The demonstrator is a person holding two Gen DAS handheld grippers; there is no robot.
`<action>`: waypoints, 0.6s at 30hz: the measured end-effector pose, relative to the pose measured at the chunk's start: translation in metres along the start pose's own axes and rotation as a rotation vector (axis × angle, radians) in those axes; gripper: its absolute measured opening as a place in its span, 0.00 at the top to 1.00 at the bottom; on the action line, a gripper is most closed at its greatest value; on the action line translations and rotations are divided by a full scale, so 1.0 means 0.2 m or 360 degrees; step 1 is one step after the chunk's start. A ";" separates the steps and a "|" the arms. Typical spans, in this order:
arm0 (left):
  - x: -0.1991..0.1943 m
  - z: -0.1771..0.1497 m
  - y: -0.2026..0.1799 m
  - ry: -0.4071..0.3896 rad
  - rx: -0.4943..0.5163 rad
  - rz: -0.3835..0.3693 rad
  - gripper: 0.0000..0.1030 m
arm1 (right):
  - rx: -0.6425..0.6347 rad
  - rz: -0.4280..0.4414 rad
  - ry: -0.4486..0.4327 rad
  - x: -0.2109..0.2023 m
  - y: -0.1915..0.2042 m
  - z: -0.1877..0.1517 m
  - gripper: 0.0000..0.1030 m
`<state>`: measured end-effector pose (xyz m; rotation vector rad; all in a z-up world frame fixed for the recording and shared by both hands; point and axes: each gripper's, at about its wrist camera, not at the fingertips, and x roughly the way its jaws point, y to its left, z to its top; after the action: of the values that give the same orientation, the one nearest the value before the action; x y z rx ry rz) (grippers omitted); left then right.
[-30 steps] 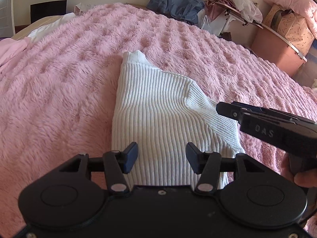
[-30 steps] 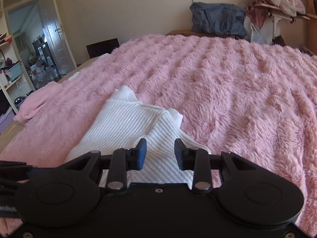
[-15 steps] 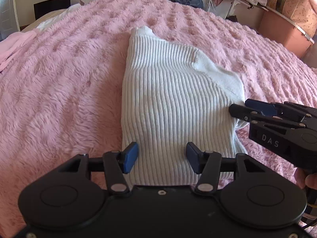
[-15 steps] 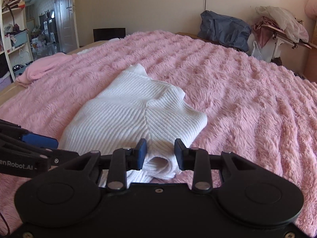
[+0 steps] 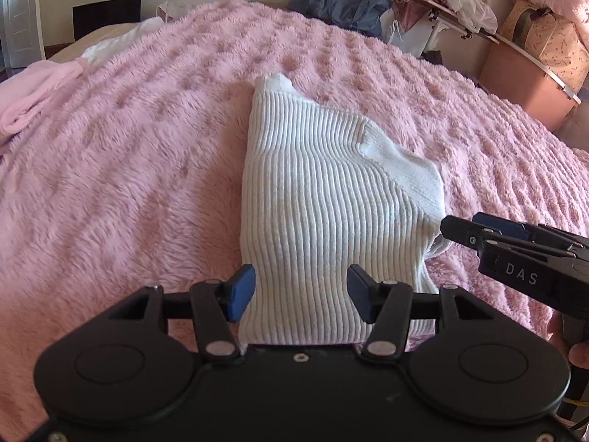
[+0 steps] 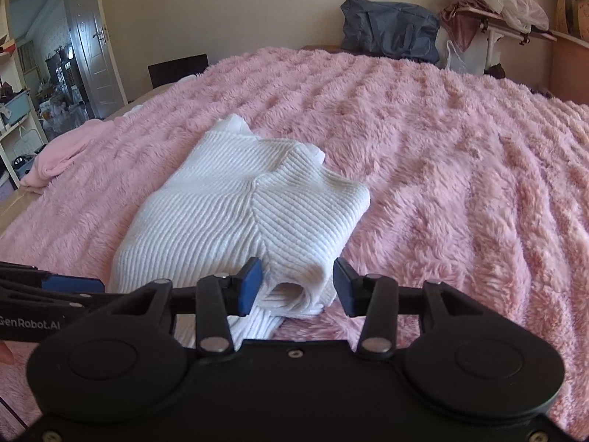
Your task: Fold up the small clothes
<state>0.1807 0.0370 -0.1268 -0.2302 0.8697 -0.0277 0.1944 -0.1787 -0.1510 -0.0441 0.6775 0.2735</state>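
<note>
A white ribbed knit sweater lies partly folded on a fluffy pink blanket. My left gripper is open and empty, just above the sweater's near hem. The right gripper also shows at the right of the left wrist view, beside the sweater's folded sleeve. In the right wrist view the sweater lies ahead, and my right gripper is open and empty over a rolled sleeve cuff. The left gripper shows at the left edge of that view.
A pink garment lies at the blanket's left edge, also in the right wrist view. A dark blue bag, a rack with clothes and a brown box stand beyond the bed. An open doorway is far left.
My right gripper's jaws have opened wider. Both grippers have shifted slightly over the sweater's near edge. The sweater lies as it did half a second ago.
</note>
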 end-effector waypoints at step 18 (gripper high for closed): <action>-0.78 -0.07 -0.07 -0.0041 -0.0016 0.0124 0.41 | 0.0114 -0.0096 0.0076 -0.68 0.36 0.02 0.43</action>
<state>0.0707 0.0383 -0.0148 -0.2057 0.8528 0.0520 0.0759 -0.1403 -0.0600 -0.0027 0.7318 0.1904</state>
